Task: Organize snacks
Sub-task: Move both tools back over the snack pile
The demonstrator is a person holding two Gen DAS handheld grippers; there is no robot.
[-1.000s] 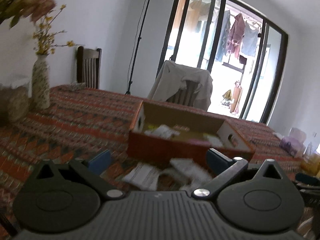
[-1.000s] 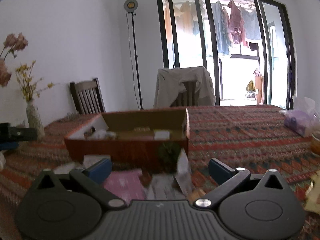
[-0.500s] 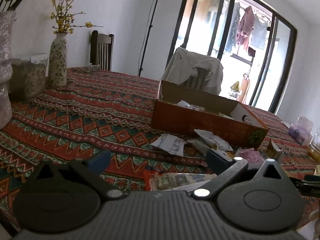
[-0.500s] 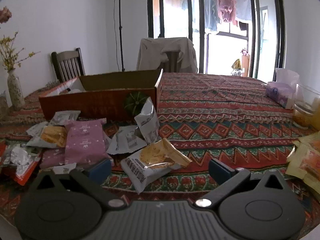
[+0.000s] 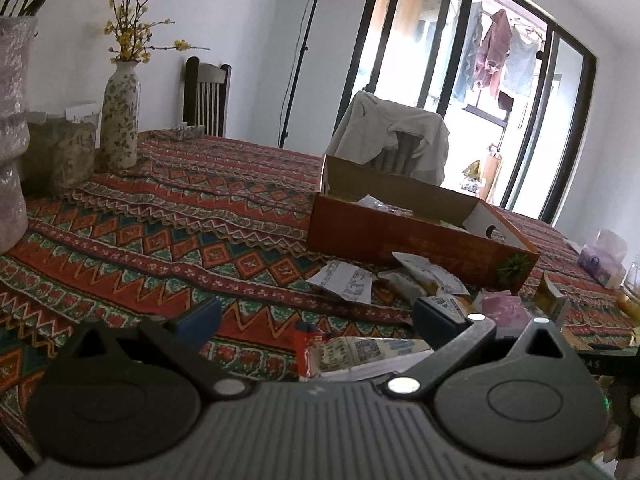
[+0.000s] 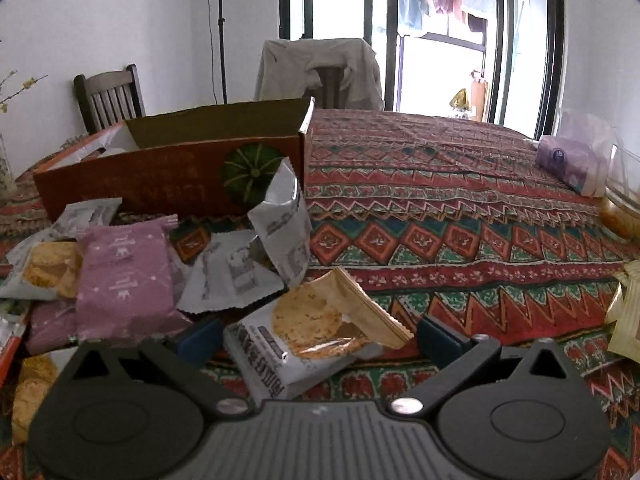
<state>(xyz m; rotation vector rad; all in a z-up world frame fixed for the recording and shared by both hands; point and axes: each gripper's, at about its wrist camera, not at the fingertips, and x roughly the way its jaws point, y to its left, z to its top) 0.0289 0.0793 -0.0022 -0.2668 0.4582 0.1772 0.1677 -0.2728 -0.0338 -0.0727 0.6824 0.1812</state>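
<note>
Right wrist view shows the right gripper (image 6: 316, 336) spread wide around a cracker pack (image 6: 308, 336) near the box (image 6: 172, 172); the left gripper (image 5: 316, 320) gapes empty.

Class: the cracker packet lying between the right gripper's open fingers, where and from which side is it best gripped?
Likely by the packet's raised, crimped right-hand edge, which lifts clear of the tablecloth. Bring the right gripper in from the near side, closing across that thin seam.

The worktop (image 6: 440, 200) wears a red, green and orange zigzag-and-diamond cloth. The orange box (image 6: 160, 176) bears a green pumpkin. Near left lies a mauve packet (image 6: 120, 280); a floral vase (image 5: 120, 120) stands far left.
</note>
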